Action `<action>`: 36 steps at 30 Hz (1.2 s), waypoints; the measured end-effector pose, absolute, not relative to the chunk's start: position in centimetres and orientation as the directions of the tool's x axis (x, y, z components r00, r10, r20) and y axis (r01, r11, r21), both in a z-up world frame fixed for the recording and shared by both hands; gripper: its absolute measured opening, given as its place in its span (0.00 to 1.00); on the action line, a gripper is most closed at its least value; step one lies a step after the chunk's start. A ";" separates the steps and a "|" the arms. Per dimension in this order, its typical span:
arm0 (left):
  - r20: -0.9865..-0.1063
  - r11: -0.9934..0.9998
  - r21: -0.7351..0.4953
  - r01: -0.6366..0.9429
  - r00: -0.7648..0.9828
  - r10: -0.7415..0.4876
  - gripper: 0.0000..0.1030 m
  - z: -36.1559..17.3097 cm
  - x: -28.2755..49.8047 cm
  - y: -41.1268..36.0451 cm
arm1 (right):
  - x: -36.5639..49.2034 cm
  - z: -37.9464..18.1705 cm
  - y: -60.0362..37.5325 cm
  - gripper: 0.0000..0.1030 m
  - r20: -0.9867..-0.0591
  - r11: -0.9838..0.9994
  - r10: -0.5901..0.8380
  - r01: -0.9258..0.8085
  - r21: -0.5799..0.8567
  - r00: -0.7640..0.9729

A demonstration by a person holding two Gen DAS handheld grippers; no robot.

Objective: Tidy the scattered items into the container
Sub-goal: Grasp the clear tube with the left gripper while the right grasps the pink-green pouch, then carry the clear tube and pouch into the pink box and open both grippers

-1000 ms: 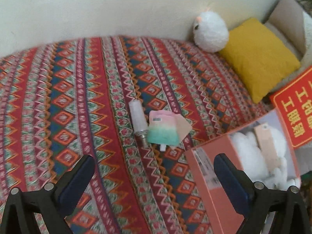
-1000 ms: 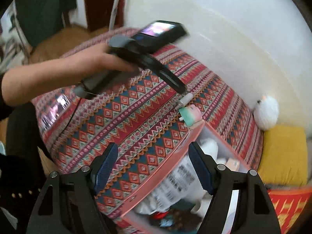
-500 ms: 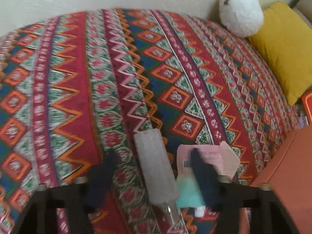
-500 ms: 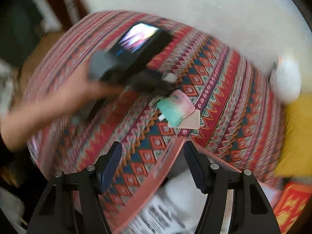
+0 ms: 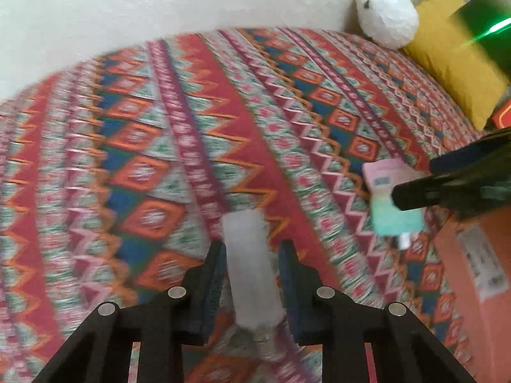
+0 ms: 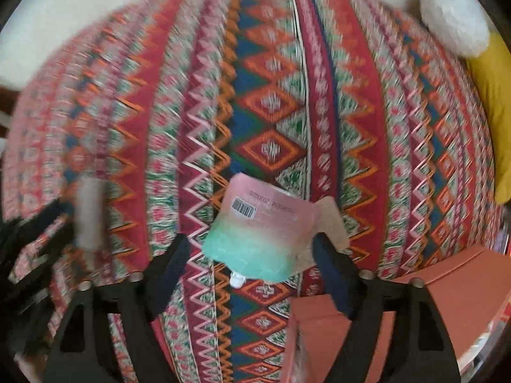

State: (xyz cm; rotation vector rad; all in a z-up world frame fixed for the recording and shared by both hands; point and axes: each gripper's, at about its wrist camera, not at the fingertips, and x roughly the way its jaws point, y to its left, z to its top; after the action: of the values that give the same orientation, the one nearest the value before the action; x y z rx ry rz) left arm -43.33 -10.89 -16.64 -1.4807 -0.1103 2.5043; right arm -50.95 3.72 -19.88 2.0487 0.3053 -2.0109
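Your left hand-held gripper [image 5: 252, 274] clamps the frosted bottle [image 5: 250, 268] lengthwise, so it lies along the fingers for carrying. Your right hand-held gripper [image 6: 252, 268] is spread wide around the pink-and-green pouch [image 6: 262, 233] lying on the patterned bed cover [image 6: 271, 95], not yet squeezing. The orange box [image 6: 447, 290] sits just beside it; its near wall is the obstacle.

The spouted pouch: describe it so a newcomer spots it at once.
On the zigzag-patterned bedspread, just beyond the pink box, a flat pouch lies between the open right tongs. Unlike the frosted tube nearby, it fades pink to mint, with a barcode and white spout.
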 end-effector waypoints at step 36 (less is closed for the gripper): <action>-0.869 -0.992 -0.125 0.013 -0.483 0.103 0.26 -20.7 -43.6 -8.0 | -48.7 -20.5 0.6 0.68 -0.935 -0.945 -0.172 0.320 0.067 -0.311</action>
State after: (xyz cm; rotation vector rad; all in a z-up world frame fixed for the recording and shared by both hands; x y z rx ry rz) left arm -43.59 -8.01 -20.67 -1.5688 -0.1772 2.6551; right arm -48.73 0.64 -20.52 1.6267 0.1875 -2.3152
